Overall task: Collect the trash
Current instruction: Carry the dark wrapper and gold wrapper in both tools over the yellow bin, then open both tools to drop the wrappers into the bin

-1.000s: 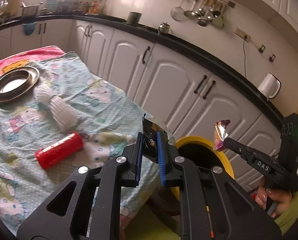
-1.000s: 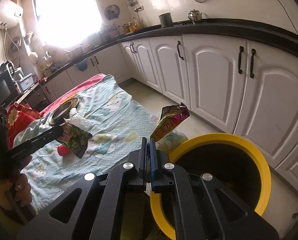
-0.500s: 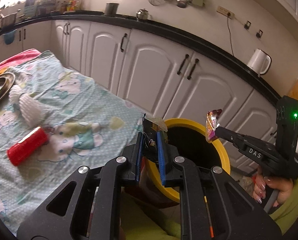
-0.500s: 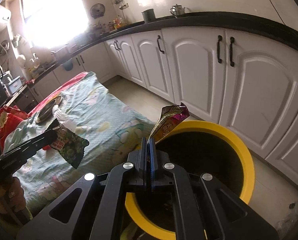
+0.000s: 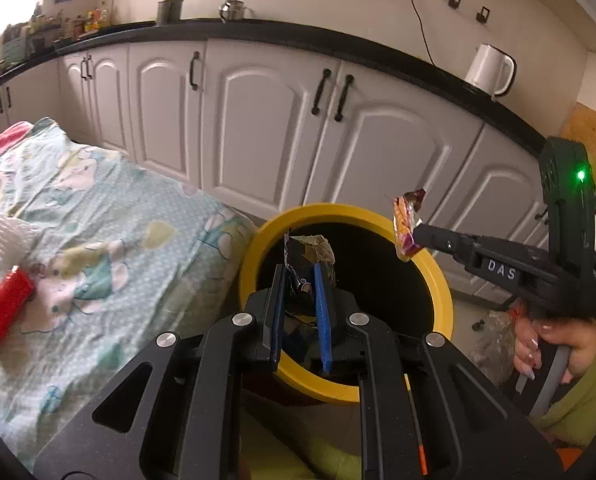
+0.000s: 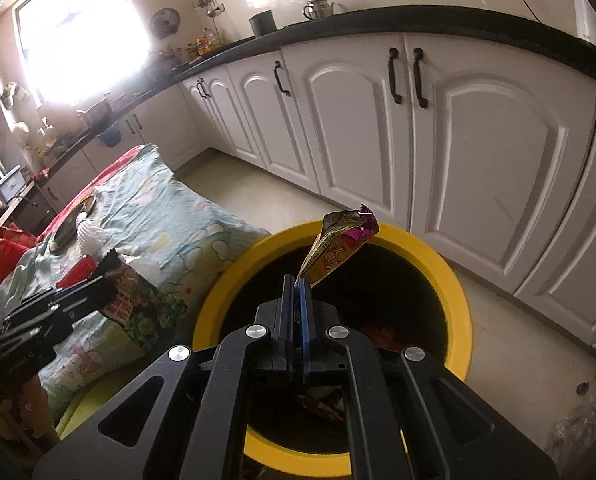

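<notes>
Trash wrappers are hanging over the yellow-rimmed bin point(image 6: 456, 280) as I am holding one in each gripper. My left gripper point(image 5: 301, 276) is pinching a crumpled green printed snack wrapper point(image 5: 312, 246) between its blue pads, the packet sitting above the bin's near rim in the left wrist view and showing its leafy print point(image 6: 137, 300) from the other side. My right gripper point(image 6: 296, 284) is clamping its fingers nearly flat together on the lower corner of a yellow and magenta foil wrapper point(image 6: 340, 240), which is standing up over the bin's dark opening. More scraps are lying at the bottom of the bin point(image 6: 378, 332). Beside the bin, a table under a pale blue cartoon-print cloth point(image 5: 109, 216) is carrying a red can point(image 5: 1, 312) lying on its side and a white foam fruit net point(image 5: 1, 232). White kitchen cabinets point(image 6: 478, 140) are running behind.
</notes>
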`<state>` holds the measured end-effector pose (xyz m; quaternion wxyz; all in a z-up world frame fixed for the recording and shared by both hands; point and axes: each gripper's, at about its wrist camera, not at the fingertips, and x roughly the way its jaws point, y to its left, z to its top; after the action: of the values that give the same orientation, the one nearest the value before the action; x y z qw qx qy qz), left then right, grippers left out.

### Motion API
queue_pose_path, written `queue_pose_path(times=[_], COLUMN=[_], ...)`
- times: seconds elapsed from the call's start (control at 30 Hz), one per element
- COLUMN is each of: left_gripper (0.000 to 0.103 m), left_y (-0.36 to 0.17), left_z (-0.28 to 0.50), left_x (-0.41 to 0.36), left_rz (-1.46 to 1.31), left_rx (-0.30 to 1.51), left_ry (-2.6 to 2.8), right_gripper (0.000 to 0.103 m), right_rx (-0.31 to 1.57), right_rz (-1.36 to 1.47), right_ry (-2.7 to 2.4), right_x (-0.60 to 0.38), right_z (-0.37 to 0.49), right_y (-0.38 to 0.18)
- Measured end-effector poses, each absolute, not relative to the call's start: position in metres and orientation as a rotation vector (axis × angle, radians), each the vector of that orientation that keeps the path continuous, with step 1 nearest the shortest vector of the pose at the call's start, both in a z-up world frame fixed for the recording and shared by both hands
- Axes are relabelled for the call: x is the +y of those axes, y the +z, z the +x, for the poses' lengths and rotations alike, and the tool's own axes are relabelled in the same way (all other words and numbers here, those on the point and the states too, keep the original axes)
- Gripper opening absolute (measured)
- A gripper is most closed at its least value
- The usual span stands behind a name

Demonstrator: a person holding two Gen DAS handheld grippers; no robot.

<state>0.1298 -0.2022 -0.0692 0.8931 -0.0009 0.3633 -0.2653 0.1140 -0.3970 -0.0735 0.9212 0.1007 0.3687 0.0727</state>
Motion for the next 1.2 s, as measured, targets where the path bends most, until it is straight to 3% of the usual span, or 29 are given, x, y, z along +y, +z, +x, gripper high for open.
queue_pose_path(times=[0.8,0.87,0.93,0.97,1.03,1.17,1.2], left_gripper=[0.01,0.02,0.038,0.038,0.045,0.056,0.064], left_y=[-0.11,-0.111,-0.111,-0.111,-0.112,-0.109,-0.107], left_z=[0.14,0.142,0.144,0.144,0.146,0.148,0.148], left_x=[-0.24,-0.239,-0.238,-0.237,-0.234,-0.219,-0.213], left_rz=[0.069,0.064,0.052,0.045,0.033,-0.013,-0.027], left_rx=[0.884,0.889,0.896,0.898,0.903,0.899,0.894], left_ry=[-0.631,-0.627,-0.626,-0.622,-0.612,-0.569,-0.553], right_gripper=[0.003,0.003,0.006,0.009,0.025,0.03,0.033], right_rx=[0.857,0.86,0.862,0.862,0.859,0.851,0.847], right_rz=[0.225,0.233,0.241,0.246,0.256,0.261,0.265], right_ry=[0.161,0.16,0.157,0.153,0.151,0.136,0.131], right_x=[-0.424,-0.425,-0.426,-0.427,-0.43,-0.431,-0.432], right_z=[0.119,0.12,0.12,0.12,0.119,0.119,0.119], right_y=[-0.106,-0.107,-0.107,-0.107,-0.106,-0.104,-0.104])
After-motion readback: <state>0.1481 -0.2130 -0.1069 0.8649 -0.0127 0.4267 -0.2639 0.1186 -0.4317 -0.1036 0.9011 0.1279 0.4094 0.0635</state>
